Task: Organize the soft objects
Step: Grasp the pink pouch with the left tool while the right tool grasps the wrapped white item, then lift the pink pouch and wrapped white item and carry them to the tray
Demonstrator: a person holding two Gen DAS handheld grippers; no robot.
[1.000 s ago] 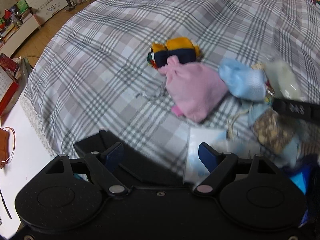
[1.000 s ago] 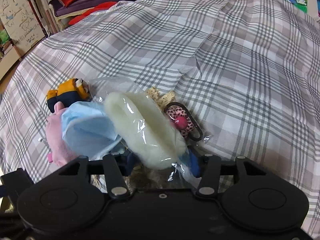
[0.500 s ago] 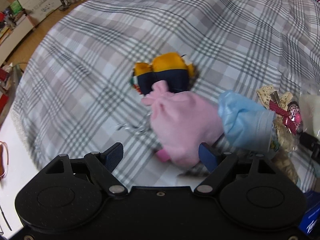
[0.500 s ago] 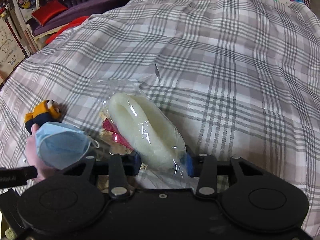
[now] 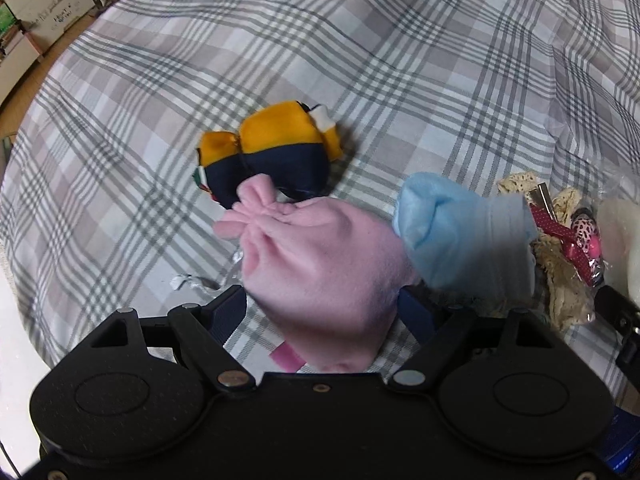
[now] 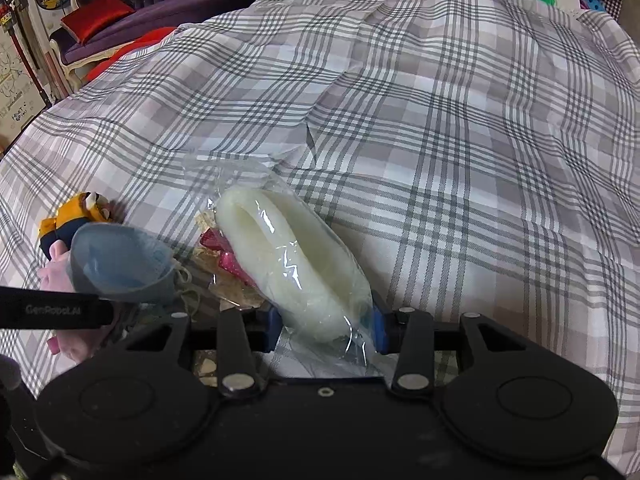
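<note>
Where the left gripper reaches over the plaid bedspread, jaws set wide apart with the pink fleece pouch lying between the blue pads; pad contact hard to judge, since the pouch bulges over both inner faces. Not pinched tight: pouch keeps its full rounded shape. Drawstring neck of the pouch pointing away from the camera, touching the yellow-and-navy plush toy. Light blue fabric piece just beside the pouch on the right, pressed against it. Past that, a lace-and-ribbon hair clip in clear wrap, partly hidden by the blue piece.

Right gripper closed in on the cream foam ring in a clear plastic bag, blue pads pressing the near end from both sides. Ring resting on the bedspread, tilted away to the upper left. Loose bag film crumpled under the jaws.

In the right wrist view, hair clip mostly covered by the ring; only a red and tan edge showing. Pink pouch cut off behind the black bar of the left gripper. Plush toy at far left, small, details unclear. Lower pouch edge hidden by the left gripper body.
</note>
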